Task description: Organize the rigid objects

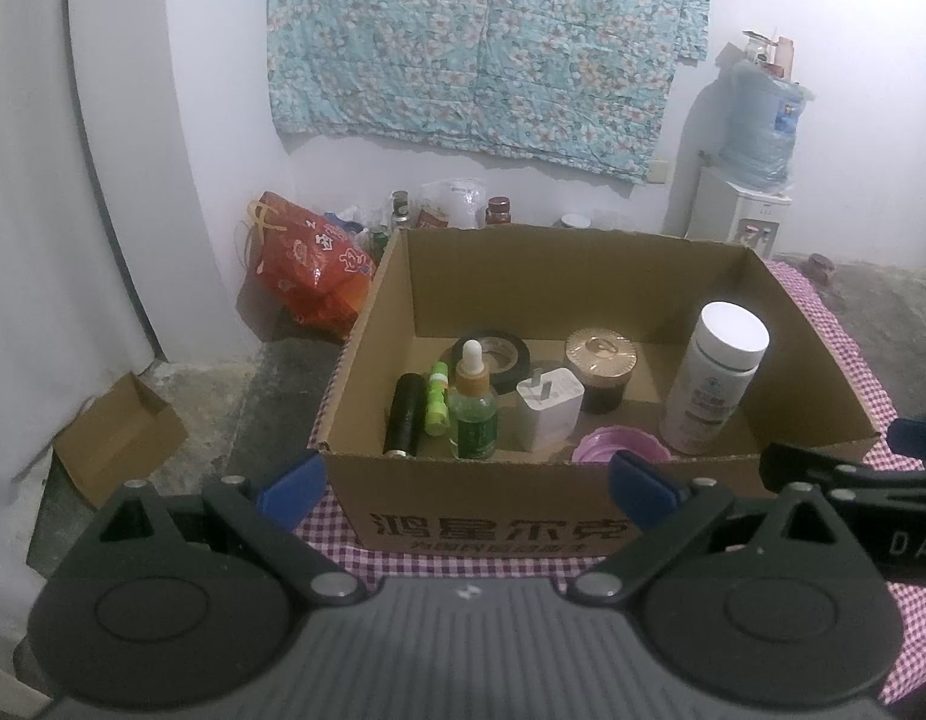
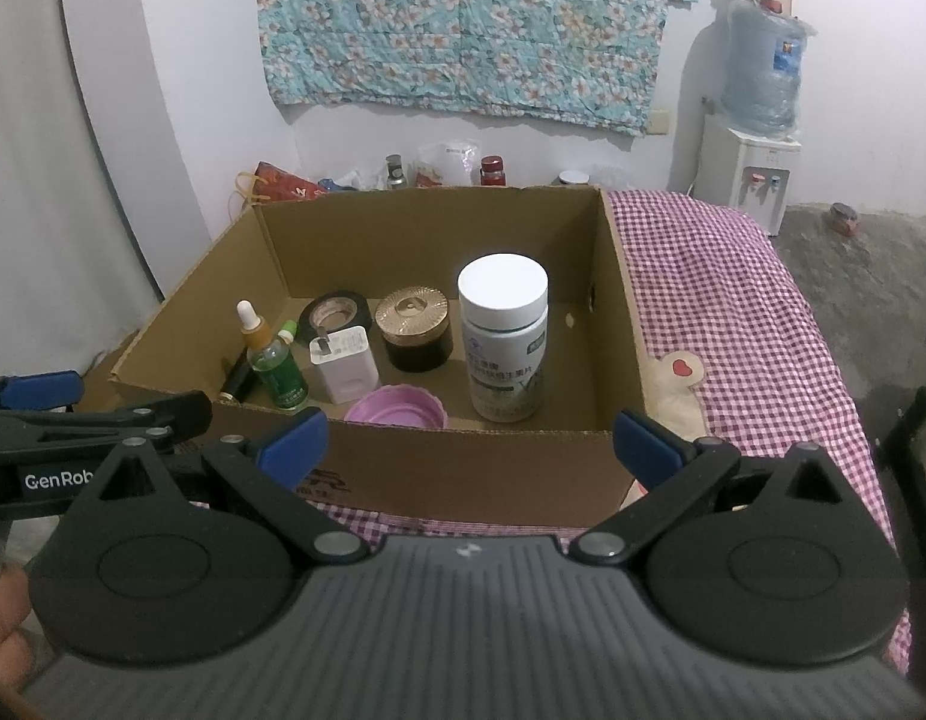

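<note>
both the left gripper and right gripper gape wide, side by side.

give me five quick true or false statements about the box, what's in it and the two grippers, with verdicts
1. The white-capped bottle stands upright in the cardboard box. True.
2. The left gripper holds the dropper bottle. False: its jaws are open and hold nothing.
3. The black tape roll lies behind the white charger. True.
4. The pink lid sits outside the box on the checked cloth. False: it lies inside, by the near wall.
5. The right gripper is shut. False: its jaws are open.
</note>
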Demonstrator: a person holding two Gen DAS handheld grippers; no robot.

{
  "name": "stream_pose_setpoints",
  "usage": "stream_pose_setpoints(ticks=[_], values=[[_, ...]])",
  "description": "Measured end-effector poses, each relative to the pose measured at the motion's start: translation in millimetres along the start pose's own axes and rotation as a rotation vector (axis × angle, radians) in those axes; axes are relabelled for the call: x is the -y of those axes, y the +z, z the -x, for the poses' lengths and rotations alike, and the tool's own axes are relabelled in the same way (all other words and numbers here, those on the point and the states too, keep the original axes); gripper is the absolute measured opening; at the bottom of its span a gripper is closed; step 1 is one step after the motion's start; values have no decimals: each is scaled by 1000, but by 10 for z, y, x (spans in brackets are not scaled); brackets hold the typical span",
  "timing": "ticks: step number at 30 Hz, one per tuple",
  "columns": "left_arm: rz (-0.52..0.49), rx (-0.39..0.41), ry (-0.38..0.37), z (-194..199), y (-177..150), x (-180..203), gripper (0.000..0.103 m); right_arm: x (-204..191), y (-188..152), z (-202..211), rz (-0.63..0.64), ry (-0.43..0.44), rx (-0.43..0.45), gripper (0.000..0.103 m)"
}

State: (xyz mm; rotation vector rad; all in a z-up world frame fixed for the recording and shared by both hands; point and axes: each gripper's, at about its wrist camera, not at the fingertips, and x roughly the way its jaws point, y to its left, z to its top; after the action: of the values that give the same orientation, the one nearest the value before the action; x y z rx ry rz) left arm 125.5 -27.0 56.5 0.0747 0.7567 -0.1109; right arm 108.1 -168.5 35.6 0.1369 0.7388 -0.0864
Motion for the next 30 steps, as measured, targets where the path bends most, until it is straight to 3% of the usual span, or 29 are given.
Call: stream_pose_setpoints(ticks=[30], values=[[-6,-14,5,1,-17,-24,100,8,-6,-10,-9,2,-18,102]])
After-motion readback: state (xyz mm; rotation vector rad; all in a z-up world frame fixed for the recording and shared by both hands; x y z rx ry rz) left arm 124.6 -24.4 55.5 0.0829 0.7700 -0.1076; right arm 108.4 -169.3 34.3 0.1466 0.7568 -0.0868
